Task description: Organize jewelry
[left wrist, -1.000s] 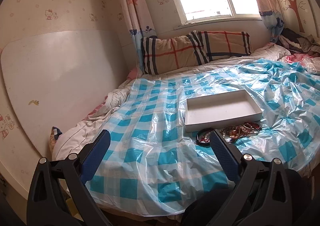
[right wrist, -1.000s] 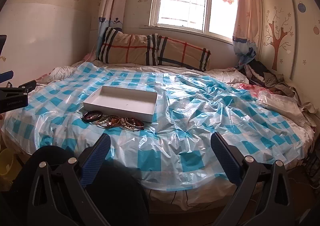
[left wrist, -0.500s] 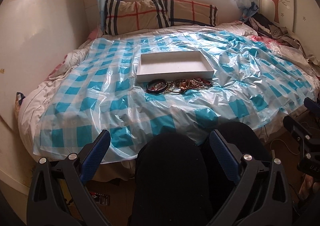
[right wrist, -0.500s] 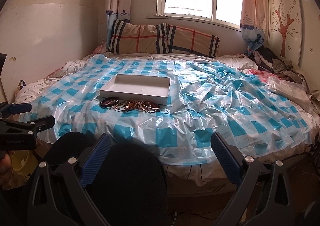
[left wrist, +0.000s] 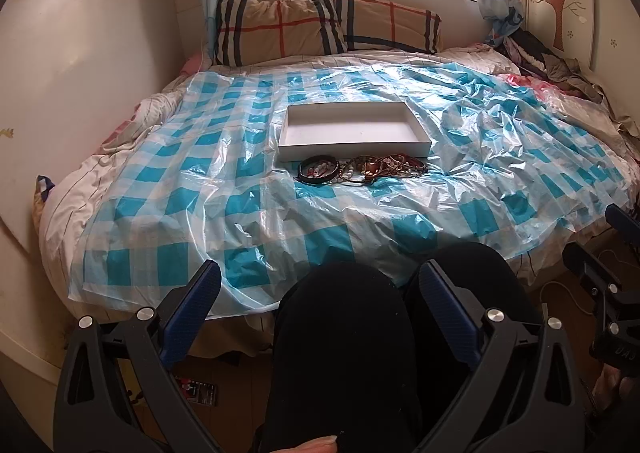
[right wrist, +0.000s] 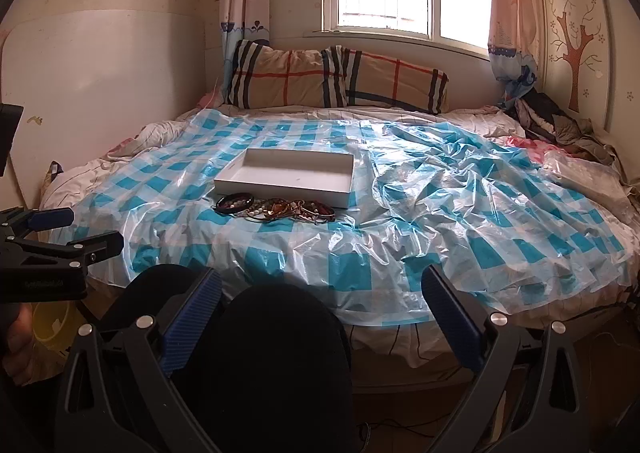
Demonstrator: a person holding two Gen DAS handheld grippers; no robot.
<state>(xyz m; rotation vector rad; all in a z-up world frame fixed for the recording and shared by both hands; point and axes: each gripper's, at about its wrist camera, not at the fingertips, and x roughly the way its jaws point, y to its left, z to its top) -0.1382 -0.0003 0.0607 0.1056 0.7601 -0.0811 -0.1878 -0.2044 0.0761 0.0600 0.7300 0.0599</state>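
Nothing has yet been sorted, as far as can be judged: the white tray (left wrist: 356, 129) is seen empty, and all of the jewelry is still piled outside it.

Taken from the left of the tray, the left gripper (left wrist: 318, 285) is held low at the foot of the bed, well short of the tray, its ribbed blue fingers (left wrist: 192, 301) spread wide with nothing between them. A black bangle (left wrist: 317, 169) with pale and red beads inside its ring is found at the left end of the heap, just in front of the tray's near wall. The rest of the jewelry pile (left wrist: 376, 169), a tangle of thin cords, pearl-like beads and reddish-brown hoops, runs rightward along that same wall. The tray itself is shallow, rectangular and matte, probably card. A glossy, crinkled blue-and-white checked plastic sheet (left wrist: 248, 213) lies beneath the tray and becomes more rumpled to the tray's right. The right gripper (right wrist: 320, 285) is likewise held back from the tray, parted and empty.

Every piece is judged still to be moved.
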